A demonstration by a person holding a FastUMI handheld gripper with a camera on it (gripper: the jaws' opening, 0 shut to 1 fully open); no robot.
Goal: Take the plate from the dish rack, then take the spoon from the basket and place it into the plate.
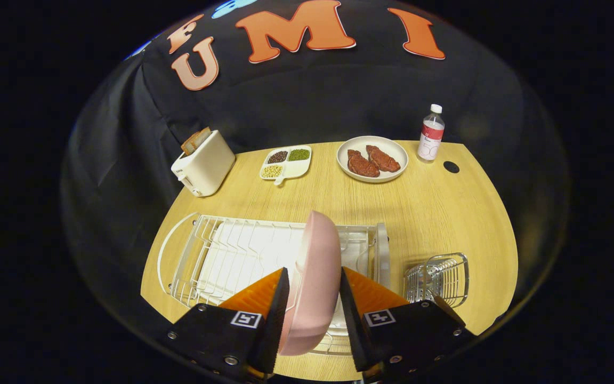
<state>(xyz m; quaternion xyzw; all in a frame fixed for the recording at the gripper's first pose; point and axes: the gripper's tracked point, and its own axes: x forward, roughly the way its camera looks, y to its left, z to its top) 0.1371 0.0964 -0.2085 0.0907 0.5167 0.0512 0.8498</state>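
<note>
Hand-held gripper clamped on plate

One pink plate stands on edge in the single white wire dish rack near the tabletop's front edge, with one gripper whose two fingers press its rim from either side. One wire basket sits toward the front right corner. Along the back edge there is one toaster with bread in its slot, one divided dish with three filled compartments, one round plate carrying two pieces of meat, and one bottle. One dark round hole marks the back right corner.
</note>
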